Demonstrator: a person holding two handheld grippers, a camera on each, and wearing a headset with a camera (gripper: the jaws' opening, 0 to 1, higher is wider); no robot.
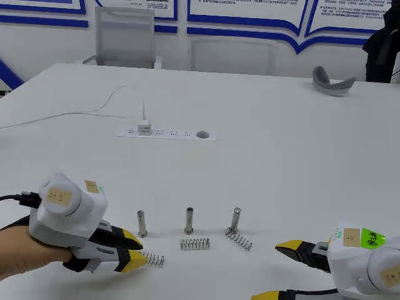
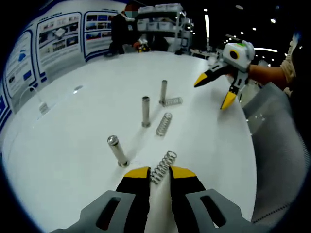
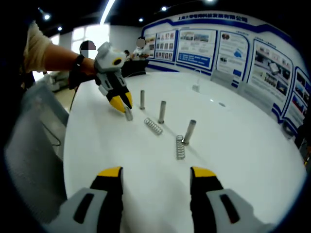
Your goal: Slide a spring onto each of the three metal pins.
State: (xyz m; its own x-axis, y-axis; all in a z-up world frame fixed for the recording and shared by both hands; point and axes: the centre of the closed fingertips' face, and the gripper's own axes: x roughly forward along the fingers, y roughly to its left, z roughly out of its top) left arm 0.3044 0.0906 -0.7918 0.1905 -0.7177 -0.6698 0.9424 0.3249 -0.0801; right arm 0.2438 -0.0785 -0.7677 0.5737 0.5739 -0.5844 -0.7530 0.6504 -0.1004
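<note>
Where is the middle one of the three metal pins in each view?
Head view: the middle pin stands low, near centre.
Left gripper view: the pin is just left of centre.
Right gripper view: the pin is near centre.
Shared landmark: the loose spring lying beside its base.

White table, three upright metal pins, a spring by each, socket strip, white cable
</note>
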